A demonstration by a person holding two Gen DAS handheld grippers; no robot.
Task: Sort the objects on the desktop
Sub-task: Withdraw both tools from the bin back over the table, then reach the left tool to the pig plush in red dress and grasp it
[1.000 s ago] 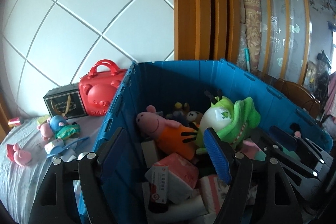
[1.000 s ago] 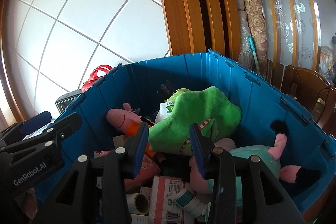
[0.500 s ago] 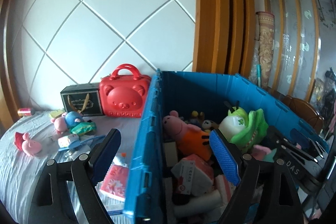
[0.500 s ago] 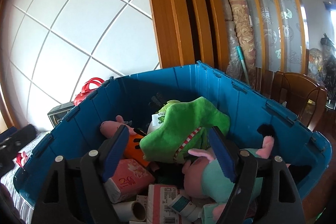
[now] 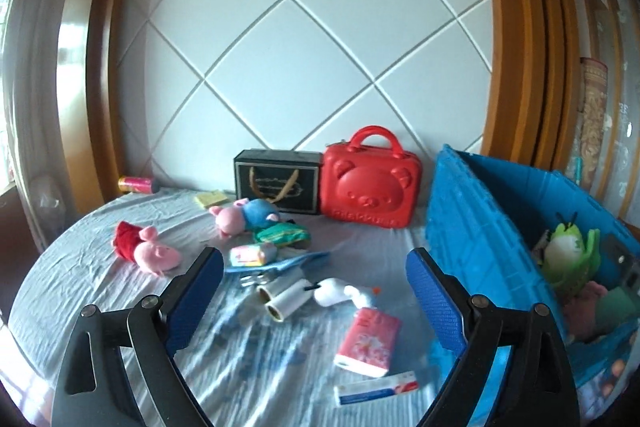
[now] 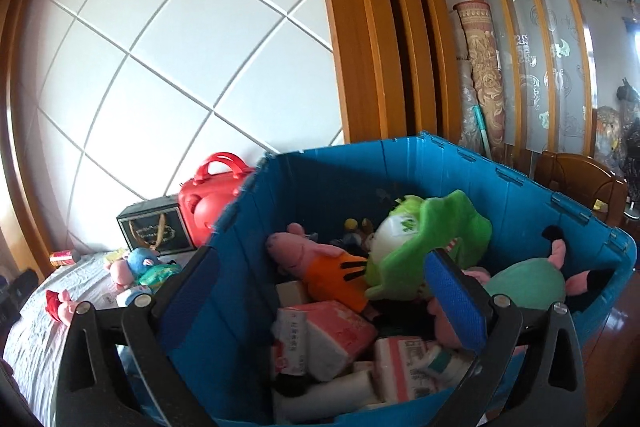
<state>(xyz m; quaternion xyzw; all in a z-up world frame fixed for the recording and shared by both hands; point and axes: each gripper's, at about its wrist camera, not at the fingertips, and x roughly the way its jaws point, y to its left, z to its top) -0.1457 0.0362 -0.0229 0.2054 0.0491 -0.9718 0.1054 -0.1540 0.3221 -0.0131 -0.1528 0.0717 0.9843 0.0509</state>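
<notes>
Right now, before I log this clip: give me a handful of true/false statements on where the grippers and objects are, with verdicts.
1. The left gripper is open and holds nothing. True.
2. The red bear-face case lies inside the blue crate. False: it stands on the sheet against the wall, beside the black gift box.
3. The green frog plush is in the blue crate. True.
4. The right gripper is clamped on the orange-dressed pig plush. False: its jaws are wide apart, holding nothing.
5. The pink tissue pack lies on the sheet outside the crate. True.
</notes>
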